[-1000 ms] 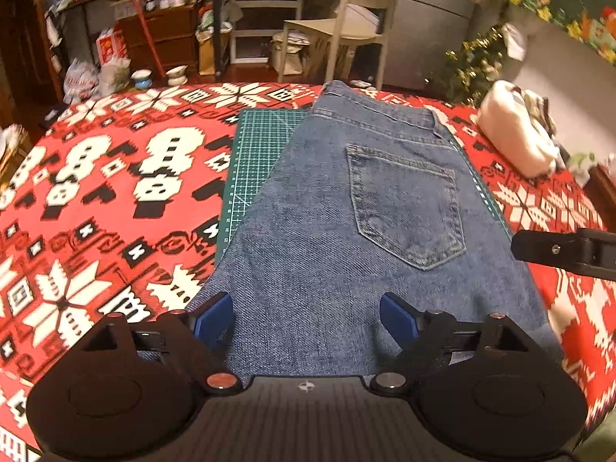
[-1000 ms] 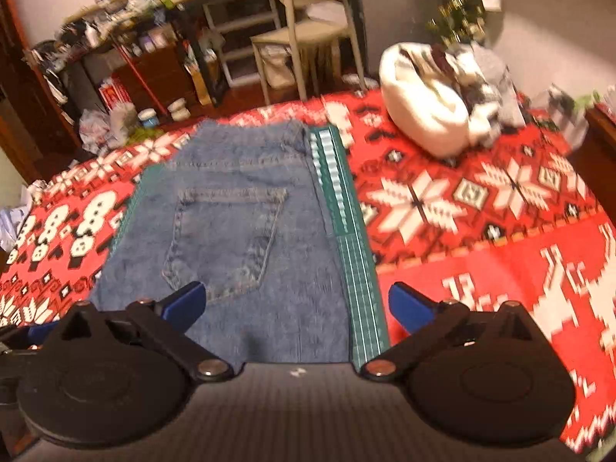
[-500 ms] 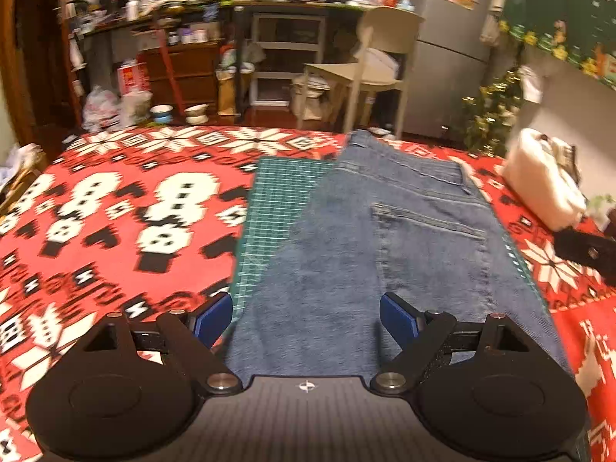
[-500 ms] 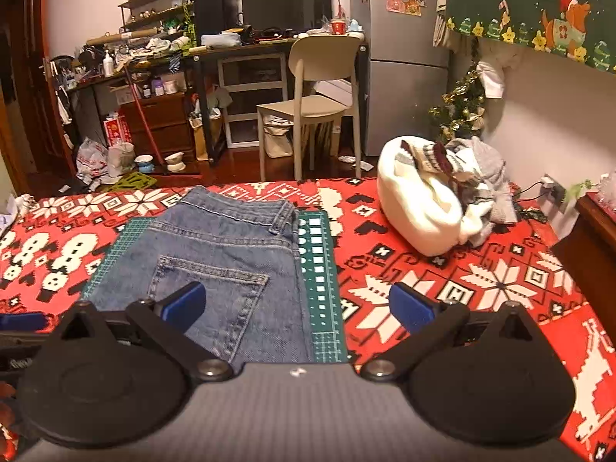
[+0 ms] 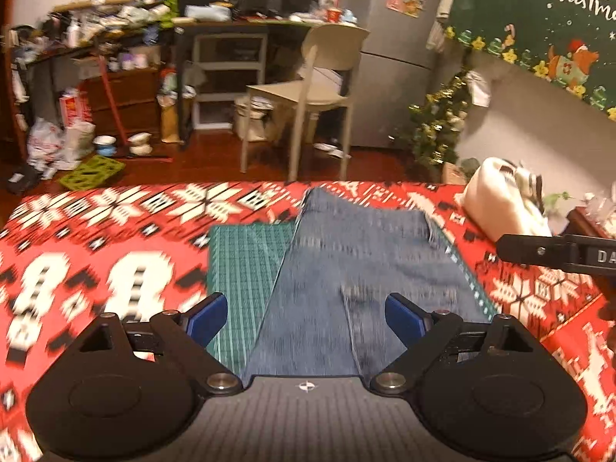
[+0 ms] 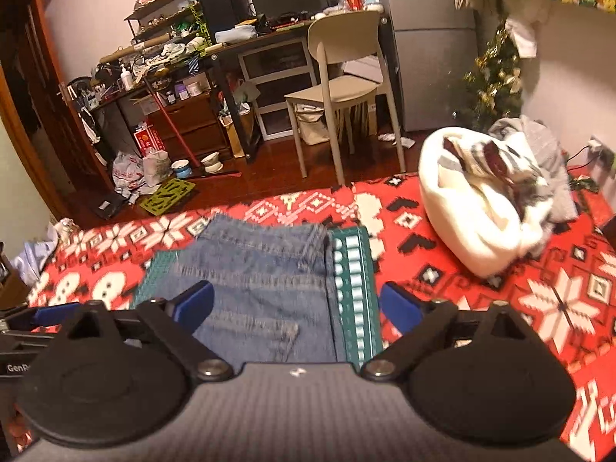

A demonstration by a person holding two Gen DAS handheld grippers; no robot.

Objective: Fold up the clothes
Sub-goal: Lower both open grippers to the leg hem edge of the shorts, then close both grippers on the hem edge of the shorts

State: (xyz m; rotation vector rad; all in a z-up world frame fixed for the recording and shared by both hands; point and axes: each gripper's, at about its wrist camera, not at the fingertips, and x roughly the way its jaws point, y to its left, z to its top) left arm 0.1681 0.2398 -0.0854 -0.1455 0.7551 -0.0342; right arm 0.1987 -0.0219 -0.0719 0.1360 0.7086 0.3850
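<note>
Faded blue denim jeans (image 5: 346,269) lie flat, folded, on a green gridded cutting mat (image 5: 246,265) at the middle of the bench, over a red knit-pattern cloth (image 5: 96,254) with white snowflakes. A green wall banner (image 5: 539,19), far right, reads "Merry Christma". The left claw (image 5: 306,315) and right claw (image 6: 296,306) both gape wide, empty.

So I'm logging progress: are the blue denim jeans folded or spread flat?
Folded, it seems: the blue denim jeans lie as one narrow panel on the green cutting mat, one back pocket up. Legs out of view.
</note>
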